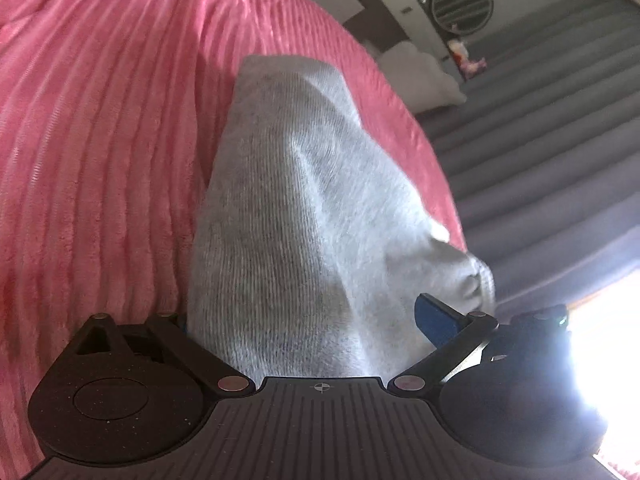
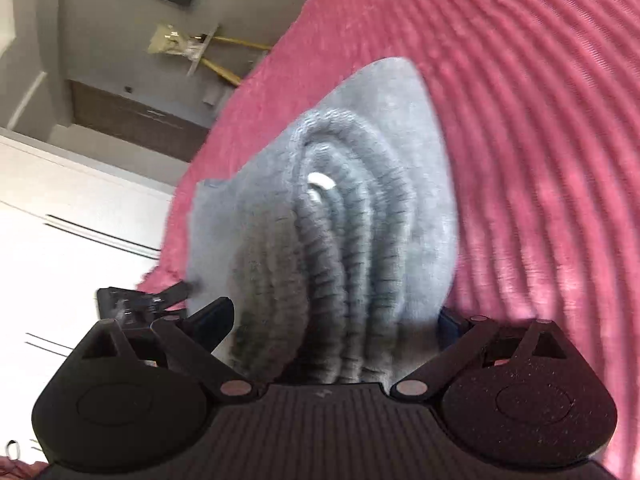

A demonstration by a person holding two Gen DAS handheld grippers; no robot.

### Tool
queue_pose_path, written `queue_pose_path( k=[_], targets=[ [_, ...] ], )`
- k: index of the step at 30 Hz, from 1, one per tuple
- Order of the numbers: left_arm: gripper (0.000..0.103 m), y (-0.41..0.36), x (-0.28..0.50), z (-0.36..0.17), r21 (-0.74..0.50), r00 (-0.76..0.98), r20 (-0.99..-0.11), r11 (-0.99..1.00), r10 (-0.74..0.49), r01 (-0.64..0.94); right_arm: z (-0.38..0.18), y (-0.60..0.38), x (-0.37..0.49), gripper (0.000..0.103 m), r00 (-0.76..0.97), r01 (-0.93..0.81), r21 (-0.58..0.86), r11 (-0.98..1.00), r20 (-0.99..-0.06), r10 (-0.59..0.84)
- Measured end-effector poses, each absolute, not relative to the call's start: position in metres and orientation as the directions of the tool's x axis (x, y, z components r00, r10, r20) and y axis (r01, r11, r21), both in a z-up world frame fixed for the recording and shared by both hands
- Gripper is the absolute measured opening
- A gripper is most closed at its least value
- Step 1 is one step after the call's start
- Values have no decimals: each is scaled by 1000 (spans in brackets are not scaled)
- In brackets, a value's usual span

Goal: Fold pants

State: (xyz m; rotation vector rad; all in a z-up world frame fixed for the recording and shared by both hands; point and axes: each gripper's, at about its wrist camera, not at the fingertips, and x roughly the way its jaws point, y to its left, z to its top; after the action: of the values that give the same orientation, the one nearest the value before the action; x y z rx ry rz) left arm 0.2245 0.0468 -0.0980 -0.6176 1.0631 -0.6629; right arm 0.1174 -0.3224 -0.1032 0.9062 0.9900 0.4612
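Note:
The pants are light grey knit fabric, lifted above a pink ribbed blanket. In the left wrist view my left gripper is shut on a bunch of the grey cloth, which covers the fingertips; one blue finger pad shows at the right. In the right wrist view my right gripper is shut on the gathered ribbed waistband of the pants, with a white drawstring tip showing. The cloth hangs from both grippers toward the blanket.
A grey ribbed mattress or sofa lies beyond the blanket's right edge, with a grey pillow and a round vent. In the right wrist view a white cabinet and a wooden door stand left of the blanket.

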Motion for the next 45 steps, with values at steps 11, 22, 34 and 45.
queue_pose_path(
  k=[11,22,34,45],
  targets=[
    [103,21,219,-93,-598,342,-662,745,-667,295,-95,-295,128,98,486,16,751,660,-583,651],
    [59,-8,199,-68,-386,465,-728,862,-504,329,-66,-250,125,78,537,93,538,838,-736,412],
    [39,-23,199,-34,-387,522,-687,863,-506,326,-12,-231,113,62,630,34,529,848,-670,392],
    [38,-47,242,16,-368,614,-601,859,-512,357,35,-236,149,61,708,-16,501,865,-605,364]
  ],
)
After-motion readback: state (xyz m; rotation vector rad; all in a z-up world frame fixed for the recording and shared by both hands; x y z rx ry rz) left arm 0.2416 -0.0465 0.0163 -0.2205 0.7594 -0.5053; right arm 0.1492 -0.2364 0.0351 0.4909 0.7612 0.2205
